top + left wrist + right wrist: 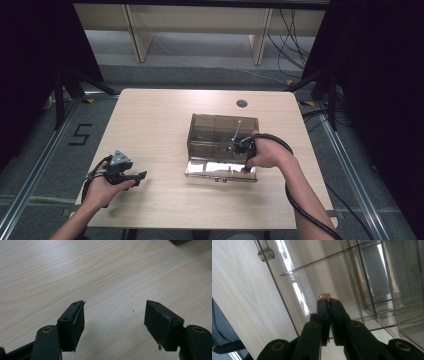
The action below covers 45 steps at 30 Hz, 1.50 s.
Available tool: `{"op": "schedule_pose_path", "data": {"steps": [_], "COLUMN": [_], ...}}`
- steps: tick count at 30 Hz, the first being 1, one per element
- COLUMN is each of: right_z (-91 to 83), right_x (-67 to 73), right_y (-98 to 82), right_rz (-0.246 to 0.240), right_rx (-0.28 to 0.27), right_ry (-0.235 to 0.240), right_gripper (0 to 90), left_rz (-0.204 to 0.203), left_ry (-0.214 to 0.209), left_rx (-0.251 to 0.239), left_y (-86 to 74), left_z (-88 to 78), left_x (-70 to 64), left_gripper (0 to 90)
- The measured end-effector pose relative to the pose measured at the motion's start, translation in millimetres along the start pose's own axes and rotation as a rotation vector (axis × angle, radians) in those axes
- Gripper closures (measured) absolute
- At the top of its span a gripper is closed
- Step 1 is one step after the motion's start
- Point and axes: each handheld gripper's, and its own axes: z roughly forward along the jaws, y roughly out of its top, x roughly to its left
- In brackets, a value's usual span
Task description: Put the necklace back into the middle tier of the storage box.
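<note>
The right gripper [329,300] has its two black jaws drawn almost together, and a small crumpled copper-brown scrap [324,296] is pinched at their very tips. What the scrap is made of cannot be told. Gripper and scrap hang over the open front of the smoky transparent plastic compartment box [372,277], with the tips above the box's clear hinged lid [287,285], which lies folded down flat on the pale wooden table [239,297]. A thin divider wall of the box runs just beyond the scrap, and a small clear latch knob [267,252] sits at the lid's far corner.

In the high view the right gripper [239,145] is at the box's near right corner, the hand wrapped around it, and the lid [220,170] shines on the person's side of the box [222,131]; the scrap is too small to make out there. That view also places the box near the middle of the table [150,120], with a round grey grommet [242,103] beyond it.

The left gripper [131,177] rests well to the left of the box, near the table's front edge. Its own view shows the left gripper [113,315] with jaws spread wide and bare wood between them; a dark corner of the box [181,242] peeks in at the upper right.
</note>
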Motion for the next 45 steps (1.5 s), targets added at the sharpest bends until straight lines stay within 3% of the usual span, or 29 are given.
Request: {"op": "schedule_pose_path", "data": {"steps": [2, 6, 7, 8, 9, 15, 16, 19, 22, 23, 24, 25, 28, 31, 34, 35, 39, 40, 41, 42, 45], "right_z": [1.7, 2.2, 1.9, 0.9, 0.0, -8.7, -10.3, -16.1, -23.2, -25.2, -27.3, -29.1, -31.5, -30.1, -26.8, -24.9, -19.8, -17.9, -16.1, -15.5, -16.3], "right_x": [-0.7, 0.6, -0.7, 0.6, -0.3, 5.2, 5.4, 9.3, 12.7, 13.9, 14.6, 16.0, 19.0, 20.1, 21.4, 19.6, 15.6, 15.7, 13.9, 14.3, 13.8], "right_y": [-0.1, -1.8, -2.8, -3.3, -4.0, -10.3, -11.5, -16.6, -22.6, -25.1, -27.8, -30.3, -39.6, -50.3, -61.9, -66.3, -80.4, -82.4, -83.4, -84.6, -85.4], "right_rz": [-0.019, -0.001, -0.016, 0.003, -0.014, -0.009, -0.025, -0.021, -0.027, -0.026, -0.033, -0.024, -0.019, -0.011, 0.038, 0.031, 0.083, 0.098, 0.076, 0.097, 0.099], "right_rx": [-0.003, -0.001, -0.013, -0.010, -0.017, -0.032, -0.033, -0.053, -0.066, -0.070, -0.071, -0.074, -0.073, -0.072, -0.057, -0.064, -0.090, -0.098, -0.096, -0.081, -0.091], "right_ry": [0.002, 0.003, 0.007, -0.001, 0.000, -0.024, -0.023, -0.035, -0.038, -0.040, -0.046, -0.051, -0.057, -0.053, -0.036, -0.027, -0.015, -0.016, -0.011, -0.020, -0.014], "right_gripper": [84.8, 81.7, 80.6, 79.9, 78.9, 72.2, 71.3, 69.4, 67.9, 67.4, 67.3, 67.1, 66.0, 65.2, 63.5, 63.0, 62.9, 62.8, 62.7, 62.4, 62.4], "left_rz": [-0.003, -0.004, -0.003, -0.004, -0.004, 0.000, -0.026, 0.001, 0.003, -0.026, -0.025, 0.001, -0.032, -0.034, -0.023, -0.021, -0.017, 0.009, 0.008, 0.008, -0.005], "left_ry": [0.005, 0.008, 0.008, 0.008, 0.008, 0.003, 0.007, 0.004, 0.003, 0.004, 0.004, 0.002, 0.000, 0.005, 0.006, 0.011, 0.007, 0.009, 0.007, 0.006, 0.005], "left_rx": [-0.017, -0.018, -0.017, -0.017, -0.016, -0.002, -0.030, 0.003, 0.002, -0.023, -0.022, 0.005, -0.016, -0.024, -0.022, -0.025, -0.019, 0.004, 0.002, 0.003, -0.009], "left_y": [-0.8, -0.7, -0.8, -0.8, -0.8, -0.2, -0.8, -0.1, -0.1, -0.4, -0.4, 0.2, -0.2, -0.5, -0.4, -0.6, -0.4, 0.0, 0.1, 0.1, 0.4], "left_z": [1.1, 1.3, 1.3, 1.3, 1.3, 0.2, 2.1, 0.4, 0.3, 2.0, 1.6, -0.6, 1.0, 1.3, 1.6, 1.8, 2.2, 0.8, 0.8, 0.8, 1.3], "left_x": [-0.5, -0.7, -0.7, -0.7, -0.7, -0.2, -2.3, -0.3, -0.5, -2.4, -2.1, 0.1, -1.9, -2.4, -1.8, -2.0, -2.1, -0.3, -0.5, -0.4, -1.0], "left_gripper": [32.3, 32.3, 32.3, 32.3, 32.3, 32.3, 32.3, 32.3, 32.2, 32.2, 32.3, 32.3, 32.3, 32.2, 32.2, 32.3, 32.2, 32.2, 32.2, 32.2, 32.2]}}
